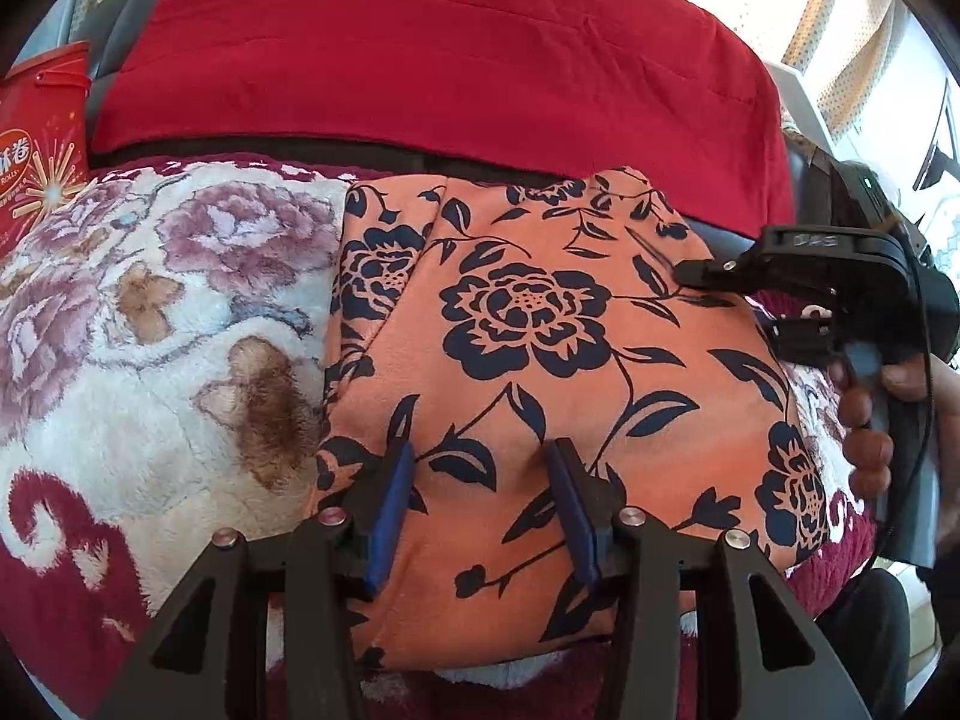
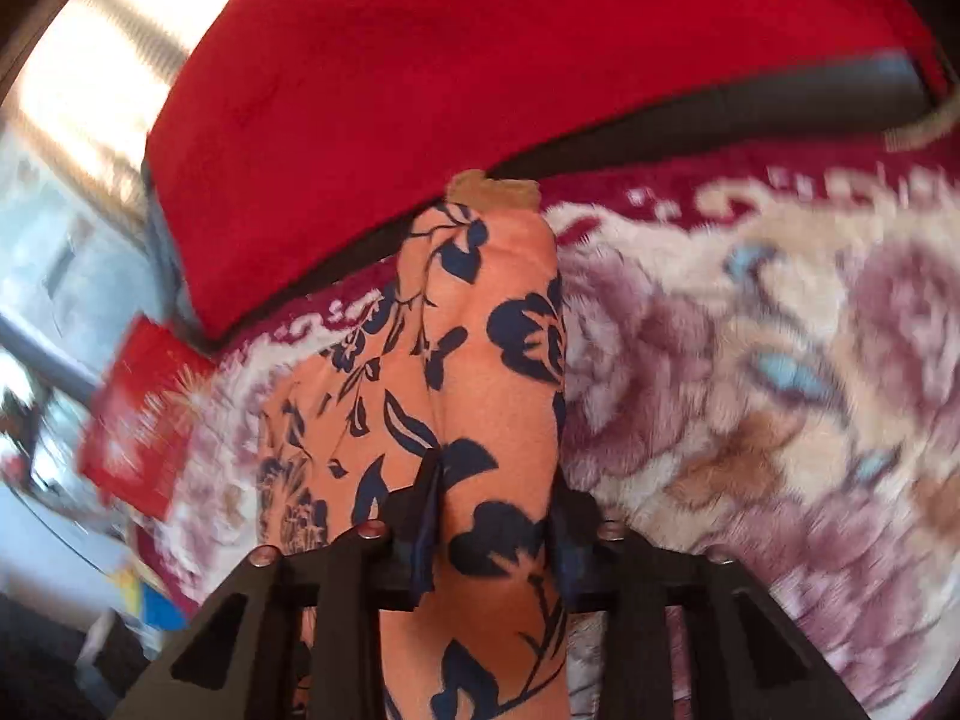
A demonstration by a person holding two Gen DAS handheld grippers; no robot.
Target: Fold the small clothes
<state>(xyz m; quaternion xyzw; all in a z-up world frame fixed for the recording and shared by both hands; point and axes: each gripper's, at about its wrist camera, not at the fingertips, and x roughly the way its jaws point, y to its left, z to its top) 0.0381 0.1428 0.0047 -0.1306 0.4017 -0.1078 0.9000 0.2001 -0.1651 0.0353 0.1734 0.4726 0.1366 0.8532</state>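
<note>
My left gripper jaws apart over the orange floral garment on the plush flowered blanket, my right gripper jaws clamped on a raised fold, red box reading "ROLLS".

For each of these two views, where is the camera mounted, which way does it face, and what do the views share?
Left wrist: on the left gripper, looking down along its blue pads onto the orange floral garment; the right gripper and a hand show at right.
Right wrist: on the right gripper, facing down at a raised garment fold between its fingers; blurred.
Shared: garment, floral blanket, red cushion, red box.
</note>
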